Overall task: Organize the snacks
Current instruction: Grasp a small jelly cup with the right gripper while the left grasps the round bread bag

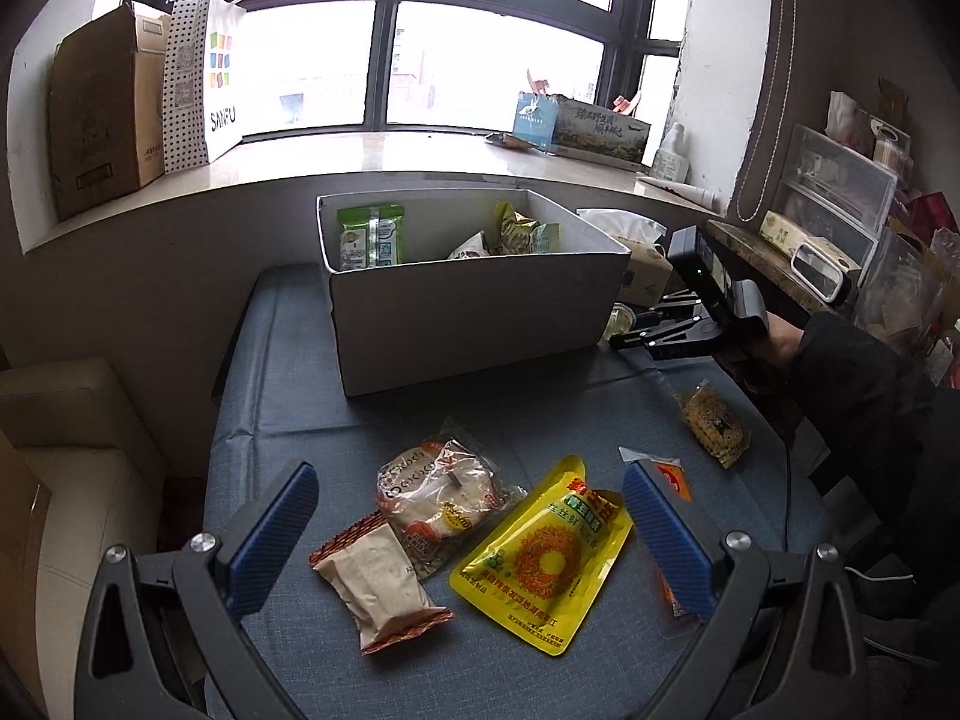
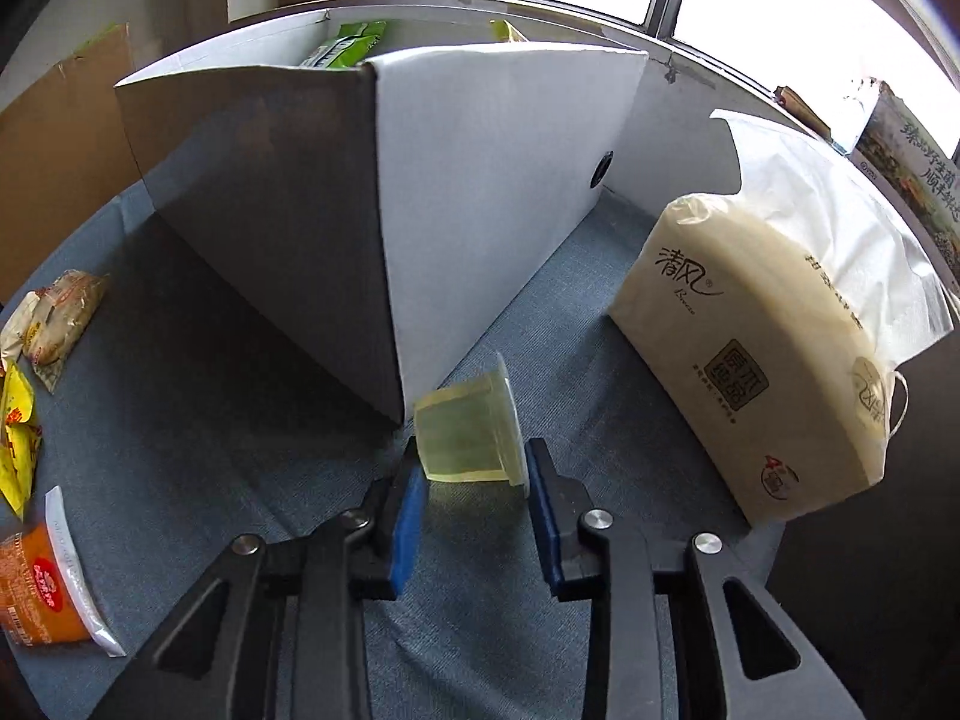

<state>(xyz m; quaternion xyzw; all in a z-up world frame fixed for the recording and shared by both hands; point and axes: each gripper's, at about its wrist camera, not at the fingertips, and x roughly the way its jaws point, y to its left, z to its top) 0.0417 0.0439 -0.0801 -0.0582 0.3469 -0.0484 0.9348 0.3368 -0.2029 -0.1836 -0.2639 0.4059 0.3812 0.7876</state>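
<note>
A white cardboard box [image 1: 468,312] with several snack packs inside stands at the back of the blue table; it also shows in the right wrist view [image 2: 480,192]. My left gripper [image 1: 471,516] is open above loose snacks: a beige-and-orange pack [image 1: 378,585], a clear bread pack [image 1: 444,492], a yellow pouch [image 1: 543,552] and an orange pack [image 1: 672,480]. My right gripper [image 2: 474,480] is shut on a small yellowish jelly cup [image 2: 468,432] at the box's right corner, low on the table. It shows in the left wrist view [image 1: 630,336].
A tissue pack [image 2: 768,360] lies right of the box. A noodle snack pack [image 1: 714,420] lies at the table's right edge. An orange pack [image 2: 42,588] and the yellow pouch [image 2: 15,438] sit left. The windowsill [image 1: 372,150] holds boxes and bags. A shelf [image 1: 840,228] stands right.
</note>
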